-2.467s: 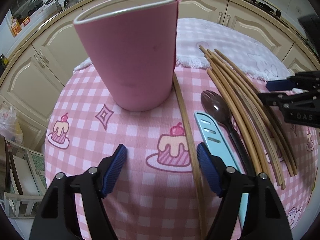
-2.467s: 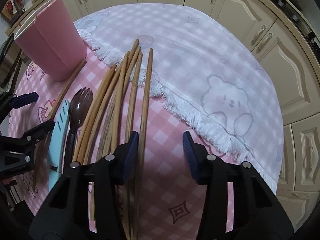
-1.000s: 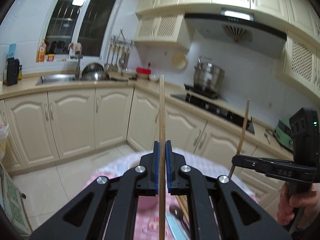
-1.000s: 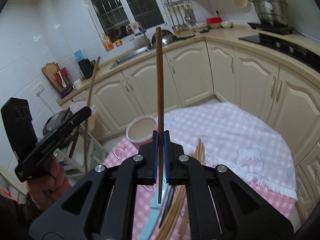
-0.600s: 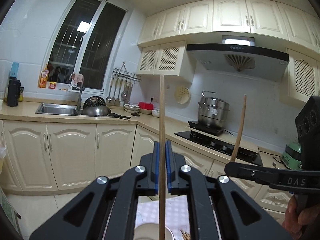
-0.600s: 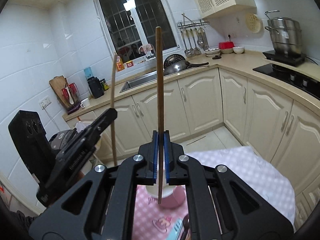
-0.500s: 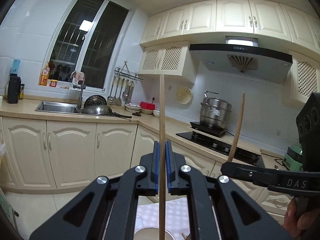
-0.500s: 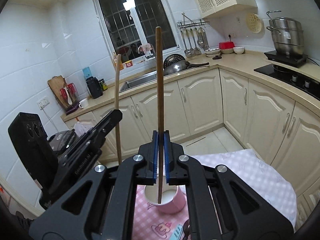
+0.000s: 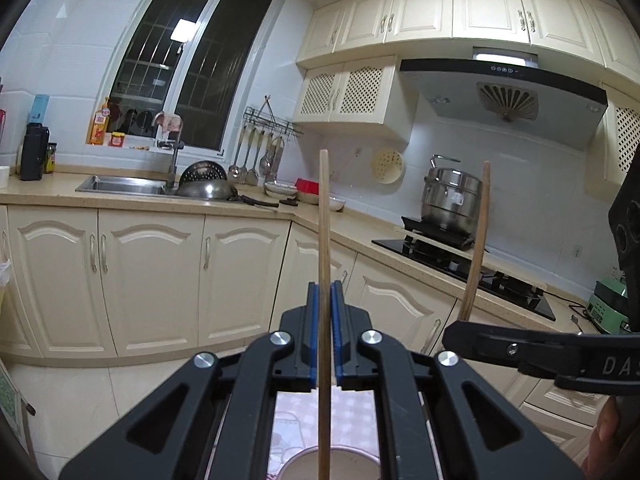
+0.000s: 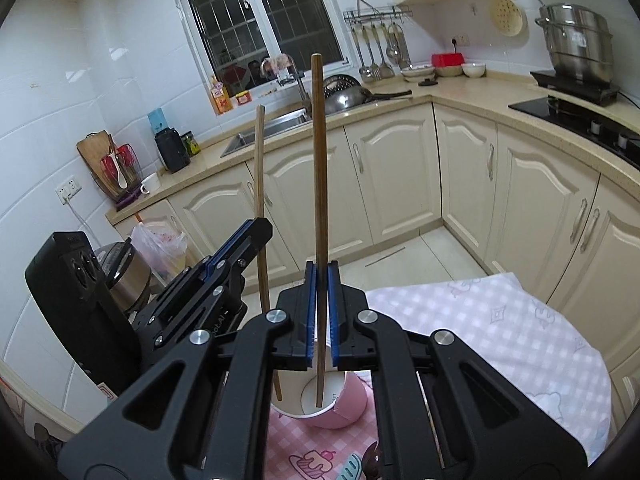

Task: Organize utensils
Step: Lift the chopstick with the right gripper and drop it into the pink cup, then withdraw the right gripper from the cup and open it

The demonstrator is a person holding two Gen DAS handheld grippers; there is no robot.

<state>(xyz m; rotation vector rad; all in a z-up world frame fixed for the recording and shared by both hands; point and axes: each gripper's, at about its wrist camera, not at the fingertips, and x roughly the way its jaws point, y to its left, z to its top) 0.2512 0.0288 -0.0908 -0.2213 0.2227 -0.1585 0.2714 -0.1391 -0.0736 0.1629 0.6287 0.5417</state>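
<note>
Wooden chopsticks, light, stiff, slick: left gripper [image 9: 324, 336] pinches one [image 9: 324, 240] upright, right gripper [image 10: 320, 312] pinches another [image 10: 319, 160]; both tips inside pink cup [image 10: 348, 404] near table [image 10: 520, 340] edge; mid-shaft hold suits

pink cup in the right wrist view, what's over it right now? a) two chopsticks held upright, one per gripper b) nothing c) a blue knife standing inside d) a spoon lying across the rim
a: the right gripper and left gripper each clamp an upright chopstick, the darker chopstick and the lighter chopstick, with lower tips over the pink cup opening.
</note>
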